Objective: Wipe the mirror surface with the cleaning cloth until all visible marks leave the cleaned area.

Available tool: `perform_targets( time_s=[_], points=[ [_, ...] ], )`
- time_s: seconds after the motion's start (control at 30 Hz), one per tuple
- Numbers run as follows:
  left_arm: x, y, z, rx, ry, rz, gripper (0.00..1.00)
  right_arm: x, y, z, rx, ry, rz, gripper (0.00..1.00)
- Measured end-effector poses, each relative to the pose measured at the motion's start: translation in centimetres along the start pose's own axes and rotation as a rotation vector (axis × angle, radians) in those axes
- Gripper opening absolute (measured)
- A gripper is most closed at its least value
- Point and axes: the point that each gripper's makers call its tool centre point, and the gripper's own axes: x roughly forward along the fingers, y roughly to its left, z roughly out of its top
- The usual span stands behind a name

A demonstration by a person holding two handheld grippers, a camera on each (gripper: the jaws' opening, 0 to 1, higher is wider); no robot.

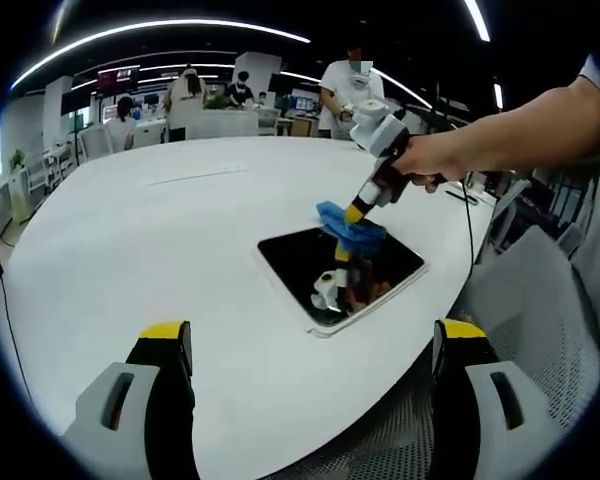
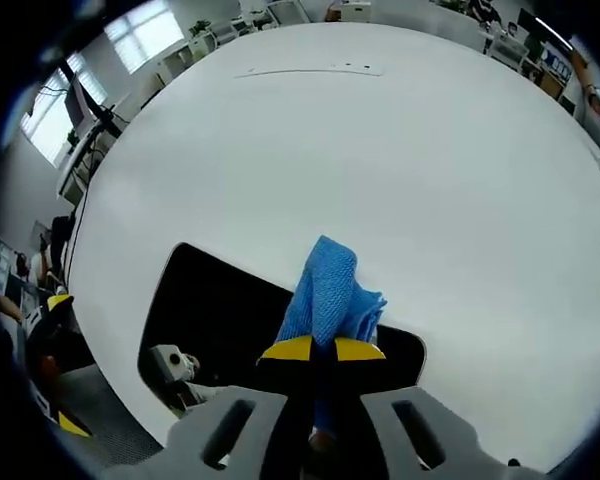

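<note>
On the table: mirror [image 1: 340,268] lies flat near the front edge, dark and reflecting.
Cloth: blue cloth [image 2: 330,295] bunched at the mirror's far edge, hanging down so its bulk meets the glass.
Right gripper [image 2: 322,352]: clenched on the cloth, angled down at the glass for wiping.
Left gripper [image 1: 310,345]: jaws spread, holding nothing, well back from the mirror, likely to stay clear.
Table [image 1: 160,230]: white, bare around the mirror.
Marks: cannot tell through reflections.

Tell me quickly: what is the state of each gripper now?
Left gripper: open, holding nothing.
Right gripper: shut on the blue cloth, at the mirror.
</note>
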Motion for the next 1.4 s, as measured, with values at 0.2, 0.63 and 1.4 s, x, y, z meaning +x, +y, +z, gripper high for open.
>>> perform_targets(
  time_s=[0.2, 0.63, 1.4],
  points=[
    [-0.1, 0.4, 0.2, -0.003, -0.009, 0.017, 0.99, 0.8, -0.6, 0.5, 0.029, 0.008, -0.010, 0.00],
    [-0.4, 1.1, 0.7, -0.012, -0.042, 0.055, 0.99, 0.0, 0.1, -1.4, 0.082, -0.001, -0.017, 0.00],
    [-0.4, 1.3, 0.9, -0.029, -0.046, 0.073, 0.99, -0.9, 2.0, -5.1, 0.088, 0.004, 0.022, 0.00]
  ],
)
